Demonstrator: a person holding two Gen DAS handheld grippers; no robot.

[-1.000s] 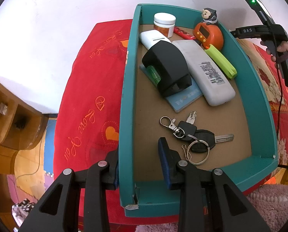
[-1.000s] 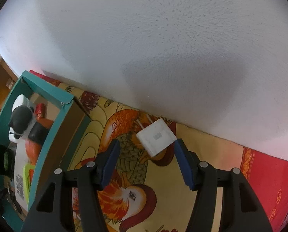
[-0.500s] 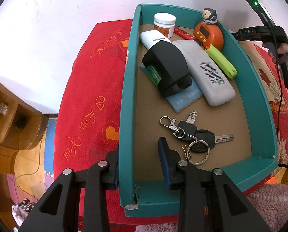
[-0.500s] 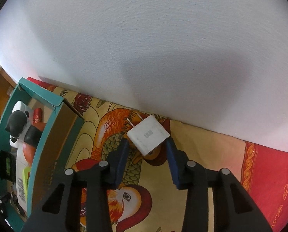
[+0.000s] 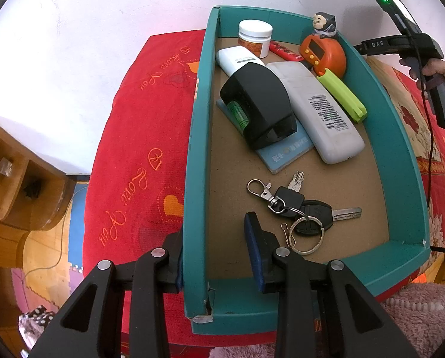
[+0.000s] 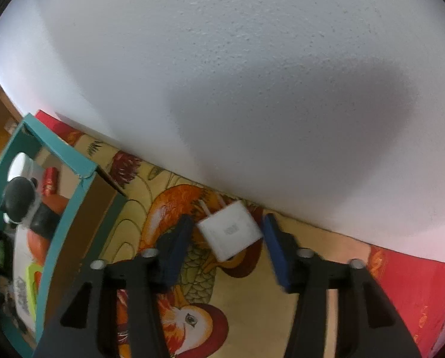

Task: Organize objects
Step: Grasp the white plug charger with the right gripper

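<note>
My left gripper [image 5: 213, 250] straddles the left wall of a teal box [image 5: 197, 137] near its front corner and is shut on that wall, one pad outside and one inside. Inside the box lie a bunch of keys [image 5: 300, 211], a white remote [image 5: 321, 110], a black device [image 5: 258, 104], an orange timer [image 5: 322, 53], a green clip [image 5: 342, 95] and a white jar [image 5: 255, 37]. A white charger plug [image 6: 230, 231] lies on the patterned cloth by the wall. It sits between the fingers of my right gripper [image 6: 227, 238], whose jaws are opening, the pads just off it.
The box stands on a red bedspread [image 5: 139, 161] beside a white wall [image 6: 252, 89]. A wooden cabinet [image 5: 10, 179] stands lower left. A hand [image 5: 443, 74] holds the right gripper's handle beyond the box's right wall. The box's far corner [image 6: 85, 176] is left of the charger.
My right gripper moved forward until the charger sat between its fingers; the jaws narrowed around it, then widened slightly. The left gripper and the box have not moved.
</note>
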